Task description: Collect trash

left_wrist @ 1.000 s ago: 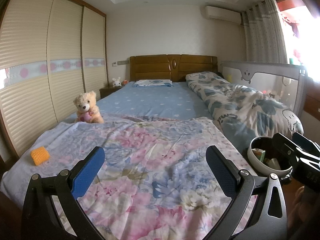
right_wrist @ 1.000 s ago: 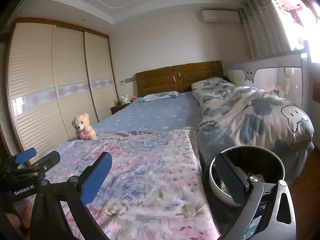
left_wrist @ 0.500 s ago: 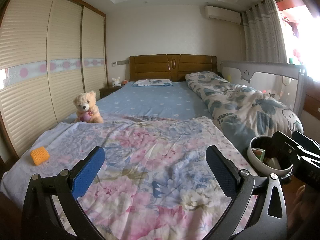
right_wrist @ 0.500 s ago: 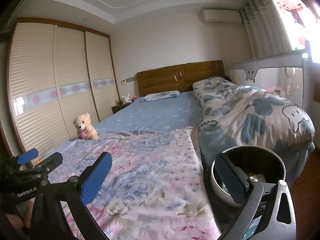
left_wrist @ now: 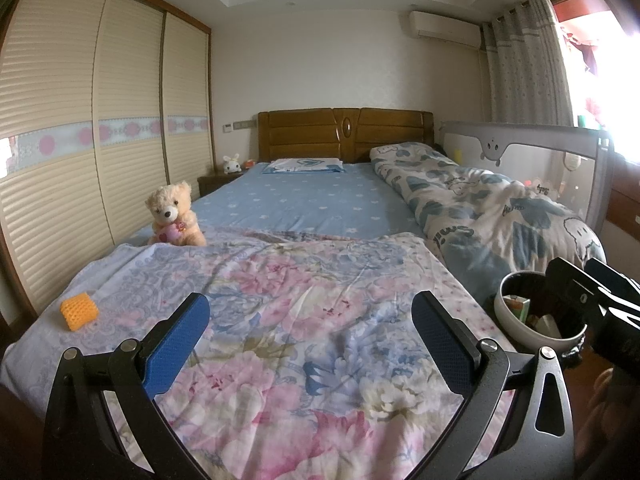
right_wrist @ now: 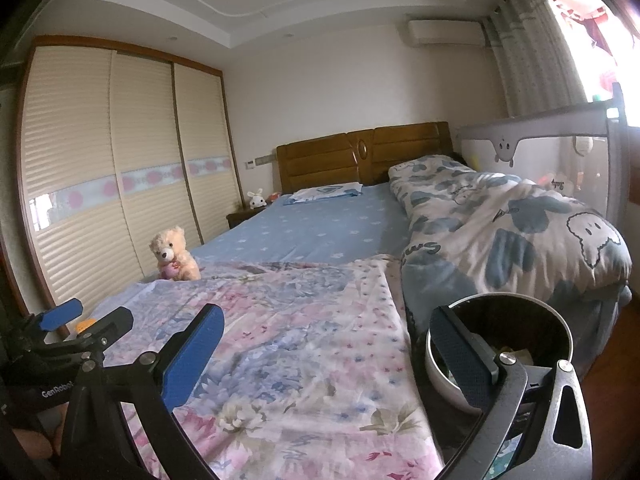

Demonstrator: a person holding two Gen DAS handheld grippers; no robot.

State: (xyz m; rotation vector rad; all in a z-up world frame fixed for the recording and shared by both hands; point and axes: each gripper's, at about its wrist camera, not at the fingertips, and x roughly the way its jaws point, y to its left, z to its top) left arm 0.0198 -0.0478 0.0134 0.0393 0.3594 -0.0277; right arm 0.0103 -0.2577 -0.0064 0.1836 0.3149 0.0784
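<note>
An orange foam net sleeve (left_wrist: 79,311) lies on the floral sheet (left_wrist: 312,280) near the bed's left edge. In the left wrist view my left gripper (left_wrist: 310,344) hovers open over the sheet's near end, empty, with the sleeve off to its left. A round bin (left_wrist: 507,316) with a black liner stands beside the bed's right foot corner and holds a few scraps. Just left of that bin (right_wrist: 506,297), my right gripper (right_wrist: 328,360) is open and empty, its right finger in front of the rim. Each gripper shows in the other's view: the right gripper (left_wrist: 578,270) and the left gripper (right_wrist: 90,317).
A teddy bear (left_wrist: 173,216) sits on the bed's left side. A rolled patterned quilt (left_wrist: 480,208) runs along the right, against a grey bed rail (left_wrist: 520,140). Sliding wardrobe doors (left_wrist: 80,140) line the left wall. The wooden headboard (left_wrist: 344,132) and a nightstand stand at the far end.
The right gripper has turned very slightly to the left. The left gripper has held still. Both stay open and empty.
</note>
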